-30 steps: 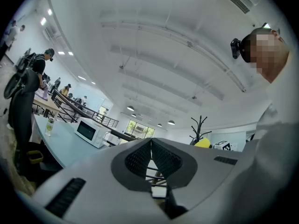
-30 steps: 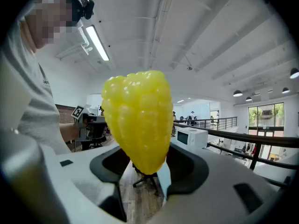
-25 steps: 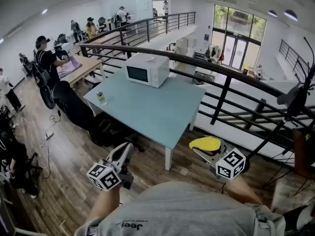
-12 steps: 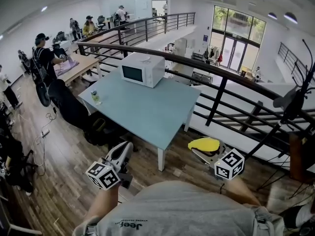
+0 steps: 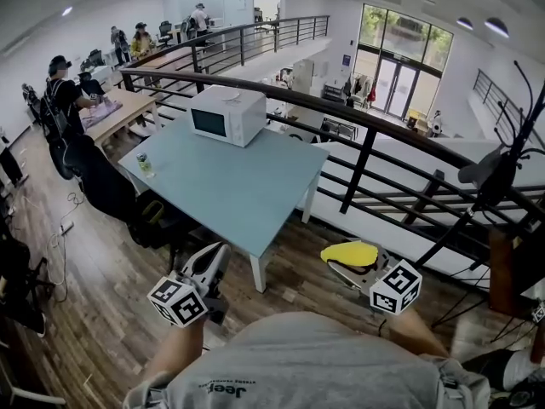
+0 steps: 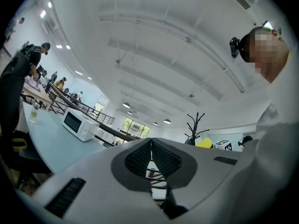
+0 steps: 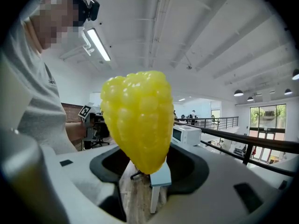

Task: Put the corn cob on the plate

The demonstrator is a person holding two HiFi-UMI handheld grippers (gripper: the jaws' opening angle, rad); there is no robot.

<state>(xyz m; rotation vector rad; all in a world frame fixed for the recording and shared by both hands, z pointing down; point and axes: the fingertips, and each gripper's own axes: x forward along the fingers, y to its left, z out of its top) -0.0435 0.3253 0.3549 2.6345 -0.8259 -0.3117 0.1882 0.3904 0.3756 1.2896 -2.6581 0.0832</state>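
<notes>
Corn cob (image 7: 137, 118) — bright yellow, knobbly, seemingly plastic — sits pinched in right gripper (image 7: 146, 164); left gripper (image 6: 150, 158) is pressed together, empty.

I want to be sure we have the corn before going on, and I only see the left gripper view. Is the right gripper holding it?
Observer: Yes, the right gripper has its fingers closed on the corn cob, seen up close in the right gripper view.
Operator: Is there a plate on the table?
Observer: None shows in the head view; the table carries only a microwave and a small bottle.
Operator: Where is the left gripper?
Observer: The left gripper is over the wood floor, short of the table.
</notes>
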